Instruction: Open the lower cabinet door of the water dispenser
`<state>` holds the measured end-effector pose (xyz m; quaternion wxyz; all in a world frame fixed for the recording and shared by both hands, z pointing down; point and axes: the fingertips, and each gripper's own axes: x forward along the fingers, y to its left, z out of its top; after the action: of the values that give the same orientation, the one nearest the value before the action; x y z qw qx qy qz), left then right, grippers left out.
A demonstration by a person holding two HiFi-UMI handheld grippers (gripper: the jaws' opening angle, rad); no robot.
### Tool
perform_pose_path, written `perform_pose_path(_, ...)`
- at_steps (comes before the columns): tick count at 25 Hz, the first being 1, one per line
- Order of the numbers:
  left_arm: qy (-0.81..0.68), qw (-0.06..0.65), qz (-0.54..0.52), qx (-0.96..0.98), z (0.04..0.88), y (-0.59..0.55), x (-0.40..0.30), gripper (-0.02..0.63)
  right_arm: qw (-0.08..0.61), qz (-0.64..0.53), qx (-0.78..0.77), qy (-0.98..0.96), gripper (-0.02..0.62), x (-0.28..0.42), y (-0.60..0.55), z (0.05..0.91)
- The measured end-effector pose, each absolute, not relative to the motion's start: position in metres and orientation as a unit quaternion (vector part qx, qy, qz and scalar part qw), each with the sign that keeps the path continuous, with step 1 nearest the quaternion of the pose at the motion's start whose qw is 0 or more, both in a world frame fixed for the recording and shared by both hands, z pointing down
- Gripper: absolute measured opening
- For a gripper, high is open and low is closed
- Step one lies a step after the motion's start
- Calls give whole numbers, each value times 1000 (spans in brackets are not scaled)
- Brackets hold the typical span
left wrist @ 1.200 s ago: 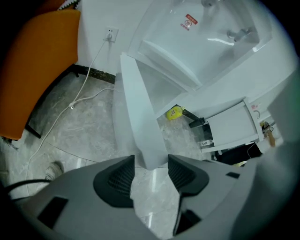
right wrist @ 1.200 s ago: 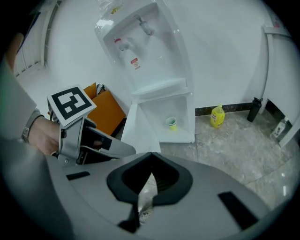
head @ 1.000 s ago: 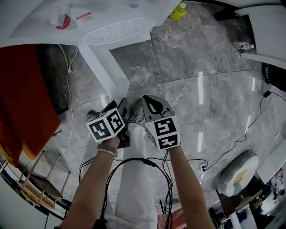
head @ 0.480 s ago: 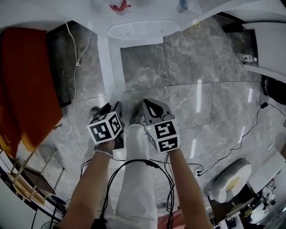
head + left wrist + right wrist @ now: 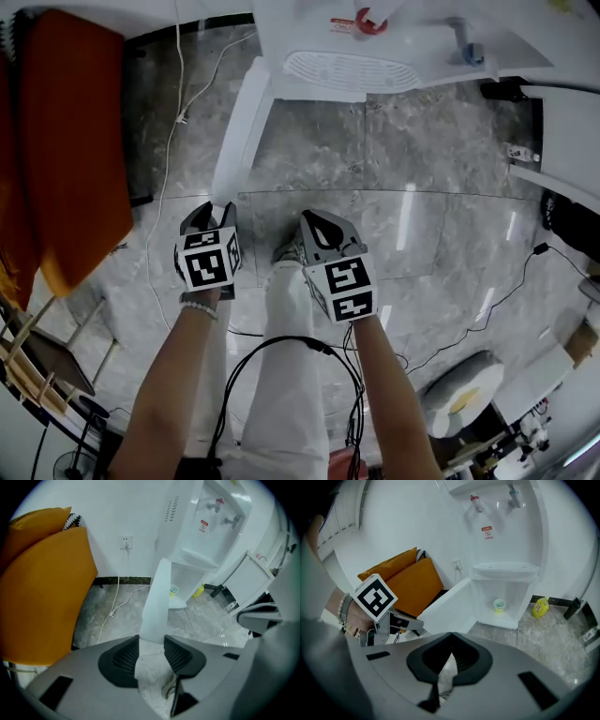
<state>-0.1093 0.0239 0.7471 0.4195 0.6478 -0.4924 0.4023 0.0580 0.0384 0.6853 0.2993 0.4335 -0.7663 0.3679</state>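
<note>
Glossy grey marble-tiled floor (image 5: pixel 422 187) fills the frame. A white water dispenser (image 5: pixel 375 37) stands on it at top centre, a yellow bottle (image 5: pixel 541 606) just to its right. A white cable (image 5: pixel 173 122) trails at upper left and a black cable (image 5: pixel 497 300) at lower right.

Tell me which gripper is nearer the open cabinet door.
Left. The left gripper is at the cabinet door's free edge, jaws just closing, nothing between them; the right gripper, shut, hangs farther right.

We see the water dispenser (image 5: pixel 394 37) cut off by the head view's top edge, its red-and-white label (image 5: pixel 487 531) too small for us to read, the orange cushion (image 5: pixel 75 141) running past the left edge, the yellow bottle (image 5: pixel 541 606) with print we cannot make out
</note>
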Motion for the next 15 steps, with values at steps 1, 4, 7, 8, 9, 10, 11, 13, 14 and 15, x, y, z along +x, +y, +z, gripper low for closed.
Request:
perform_pose_path(1,-494,414,404,649,747,21,-115,176,301,367,431,-768,3,54,38,684)
perform_pose_path(4,-504,400,403,651,745,10,-135,170,312,360,422,-771,3,43,37,686)
perform_pose_path(7,-515,381,405,652,744,-3,-156,149,321,358,419,-770,3,33,35,687)
perform_pose_path(8,-518,373,407,653,743,-8,-162,139,322,358,421,-769,3,30,34,688)
perform_pose_path(9,-521,365,408,655,743,-13,-169,132,323,358,423,-767,3,28,32,688)
perform_pose_path(10,-522,357,408,658,743,-18,-175,126,324,357,425,-766,3,25,31,688)
perform_pose_path(11,-523,351,407,661,742,-23,-180,120,325,357,427,-765,3,23,29,688)
perform_pose_path(13,-525,339,406,667,741,-34,-190,109,328,356,429,-763,3,19,26,688)
perform_pose_path(14,-527,334,404,669,740,-40,-194,106,330,355,430,-762,3,17,24,689)
perform_pose_path(15,-528,330,403,671,739,-46,-198,104,331,354,431,-761,3,15,23,689)
